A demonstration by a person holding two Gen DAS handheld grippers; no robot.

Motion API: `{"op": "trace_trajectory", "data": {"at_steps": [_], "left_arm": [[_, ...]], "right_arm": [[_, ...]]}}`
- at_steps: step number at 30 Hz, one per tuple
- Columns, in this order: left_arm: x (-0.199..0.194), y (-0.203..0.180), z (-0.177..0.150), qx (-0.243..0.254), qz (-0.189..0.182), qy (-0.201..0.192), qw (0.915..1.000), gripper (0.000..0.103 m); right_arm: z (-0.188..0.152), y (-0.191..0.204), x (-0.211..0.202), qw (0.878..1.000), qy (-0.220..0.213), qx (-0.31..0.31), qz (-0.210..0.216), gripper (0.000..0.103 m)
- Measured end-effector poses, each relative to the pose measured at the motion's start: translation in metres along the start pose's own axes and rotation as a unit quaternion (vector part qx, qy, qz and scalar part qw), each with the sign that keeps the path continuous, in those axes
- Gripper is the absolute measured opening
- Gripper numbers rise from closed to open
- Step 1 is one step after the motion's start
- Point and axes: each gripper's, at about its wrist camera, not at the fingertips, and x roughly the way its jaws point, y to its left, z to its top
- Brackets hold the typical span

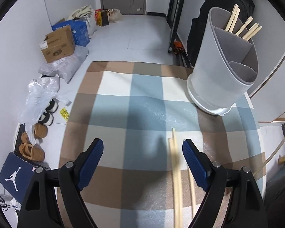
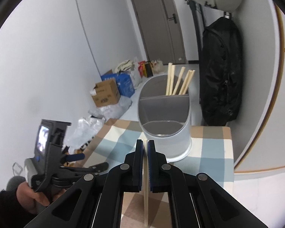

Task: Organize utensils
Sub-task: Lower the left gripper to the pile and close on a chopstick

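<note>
While one chopstick [image 2: 146,180] is sitting clamped upright in my right gripper [image 2: 145,144], short of the holder [image 2: 167,133], approx. five chopsticks [image 2: 178,83] are already standing in its rear compartment. Approx. three loose sticks [image 1: 175,180] are lying on the checked cloth [image 1: 134,102]. My left gripper [image 1: 142,148] is hovering wide, empty, w/ them just inside its right finger. Judging approx. half done.
</note>
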Motion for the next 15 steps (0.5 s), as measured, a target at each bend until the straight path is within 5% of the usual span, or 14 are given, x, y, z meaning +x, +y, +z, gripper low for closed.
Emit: {"op": "trace_trajectory", "data": {"at_steps": [15], "left_arm": [[0.036, -0.032, 0.008, 0.053, 0.027, 0.084, 0.9947, 0.065]], "right_arm": [[-0.002, -0.017, -0.022, 0.999, -0.025, 0.021, 0.029, 0.004]]}}
